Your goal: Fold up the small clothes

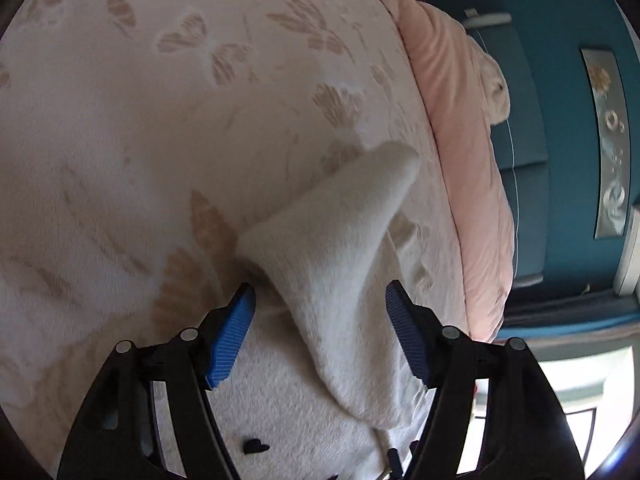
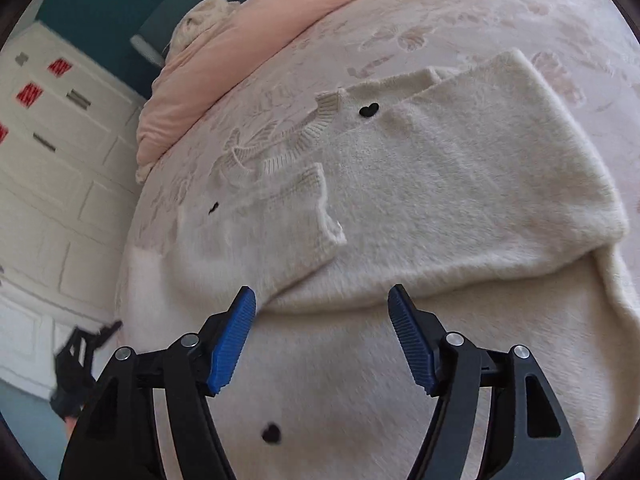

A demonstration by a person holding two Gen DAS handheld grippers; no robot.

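Sweater: cream knit w/ black hearts, sleeves folded in, on bedspread. My left gripper & right gripper both released, nothing gripped; I reckon ready for next fold.

Open bedspread leftward; pink duvet rightward

We see a bed under a pale leaf-patterned cover, with a cream sweater lying on it, sleeves folded over. A pink duvet lies bunched at eleven o'clock.
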